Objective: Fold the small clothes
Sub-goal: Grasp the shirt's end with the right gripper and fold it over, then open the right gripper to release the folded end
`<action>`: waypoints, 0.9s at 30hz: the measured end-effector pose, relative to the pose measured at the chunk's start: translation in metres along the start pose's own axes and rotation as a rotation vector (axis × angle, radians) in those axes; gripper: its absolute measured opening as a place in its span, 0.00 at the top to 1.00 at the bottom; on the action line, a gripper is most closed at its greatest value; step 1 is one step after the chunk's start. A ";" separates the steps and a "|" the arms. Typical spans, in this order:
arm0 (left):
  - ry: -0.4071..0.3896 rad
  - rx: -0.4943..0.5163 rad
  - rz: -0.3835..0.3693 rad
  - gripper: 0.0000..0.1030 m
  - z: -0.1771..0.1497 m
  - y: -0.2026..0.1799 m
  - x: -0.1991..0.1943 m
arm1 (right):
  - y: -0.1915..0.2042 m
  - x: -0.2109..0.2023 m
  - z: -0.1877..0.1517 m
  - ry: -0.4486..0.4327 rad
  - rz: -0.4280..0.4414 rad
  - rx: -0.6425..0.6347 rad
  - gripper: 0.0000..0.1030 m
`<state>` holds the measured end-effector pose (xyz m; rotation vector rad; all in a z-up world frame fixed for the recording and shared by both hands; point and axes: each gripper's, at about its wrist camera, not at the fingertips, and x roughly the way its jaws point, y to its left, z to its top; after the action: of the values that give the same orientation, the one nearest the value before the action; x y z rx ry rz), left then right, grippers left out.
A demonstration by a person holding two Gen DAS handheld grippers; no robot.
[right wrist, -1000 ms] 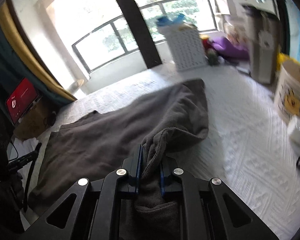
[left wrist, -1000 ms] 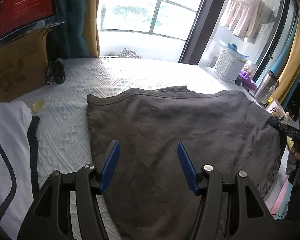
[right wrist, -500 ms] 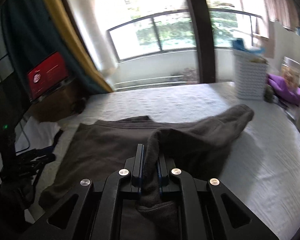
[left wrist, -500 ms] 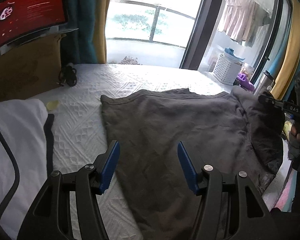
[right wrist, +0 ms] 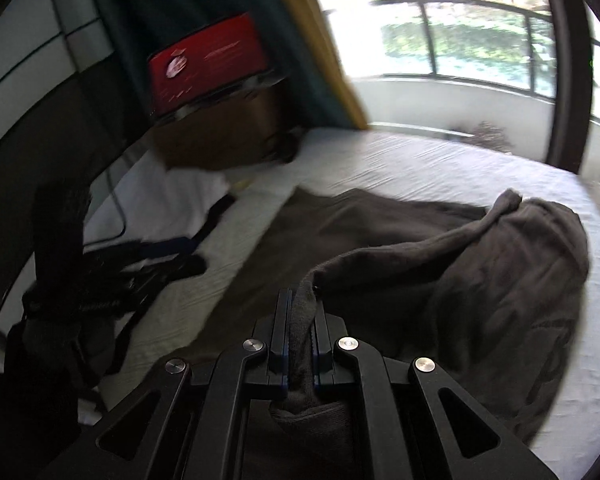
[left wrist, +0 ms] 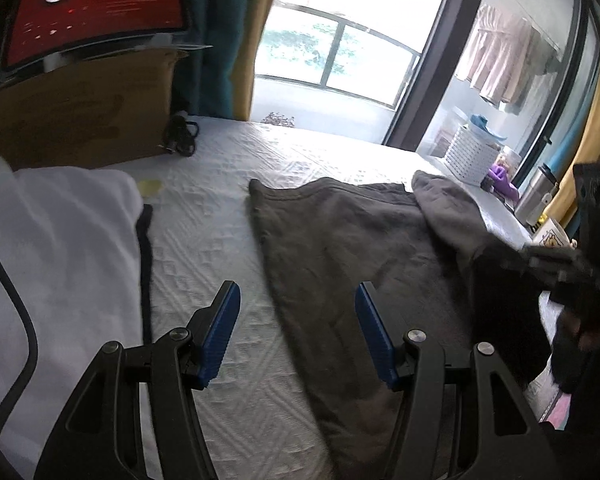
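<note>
The dark grey garment [left wrist: 340, 248] is lying spread on the white quilted bedspread [left wrist: 220, 208], its right-hand side lifting up and doubling over toward the middle. The right gripper [right wrist: 300, 312] is pinching a bunched edge of that garment [right wrist: 480, 264], jaws closed tight on the fabric, with cloth hanging down between the fingers and a raised fold trailing off to the far corner. The left gripper [left wrist: 296, 320] is hovering low over the bed at the garment's left edge, jaws standing wide apart and gripping nothing; one blue pad [left wrist: 220, 332] is sitting above bare bedspread, the other above the grey cloth. A white garment with dark piping [left wrist: 52, 248] is lying on the bed to the left, well apart from the grey one. Beyond it a cardboard box [left wrist: 80, 116] is resting at the bed's far-left corner, a red screen [left wrist: 96, 4] standing on top. A white laundry basket [left wrist: 474, 152] is sitting by the window on the far right, with a metal flask [left wrist: 536, 196] near it. The right wrist view is blurring at the edges.
</note>
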<state>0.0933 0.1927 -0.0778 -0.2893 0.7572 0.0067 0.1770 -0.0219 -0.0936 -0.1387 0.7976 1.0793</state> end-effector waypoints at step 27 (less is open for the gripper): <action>-0.004 -0.008 0.017 0.42 0.006 -0.013 -0.016 | 0.022 -0.021 -0.034 0.034 0.150 -0.020 0.17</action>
<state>0.0870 0.1831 -0.0593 -0.2904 0.7562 0.0265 0.1365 -0.0422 -0.0992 -0.1155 0.8379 1.2290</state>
